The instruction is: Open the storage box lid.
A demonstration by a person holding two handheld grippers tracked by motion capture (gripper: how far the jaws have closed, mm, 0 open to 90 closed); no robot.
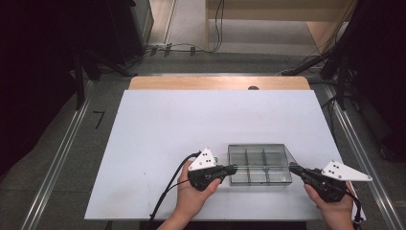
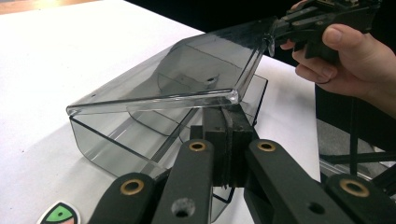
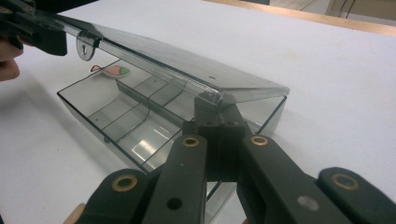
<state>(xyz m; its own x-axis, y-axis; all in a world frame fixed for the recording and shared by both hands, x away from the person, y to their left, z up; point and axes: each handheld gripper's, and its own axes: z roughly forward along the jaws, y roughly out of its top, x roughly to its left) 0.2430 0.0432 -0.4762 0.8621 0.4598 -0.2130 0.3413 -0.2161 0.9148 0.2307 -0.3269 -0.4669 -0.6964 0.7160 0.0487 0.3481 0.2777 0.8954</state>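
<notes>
Nearest the person, at the front edge of the white counter (image 1: 158, 129), both hands come in from below, each carrying tongs. The left tongs (image 1: 229, 168) are shut on the left end of the lid (image 2: 187, 74), and the right tongs (image 1: 293, 167) are shut on its right end, so each pair pinches the thin lid edge at opposite ends of the clear plastic compartment box (image 1: 259, 164).

Just beyond the tongs the box sits flat on the counter near its front right, its lid lifted partway and tilted, hinged along one long side. Dividers split the tray into small cells that look empty.

Judging by its thin, smoky transparent walls, the box is light, stiff and rather slick, likely to skid or lift off the counter if the lid is pulled unevenly. The lid edge flexes little and could crack at the hinge; holding both ends and raising them together seems safest. A small green sticker (image 3: 116, 71) lies on the counter behind the box.
</notes>
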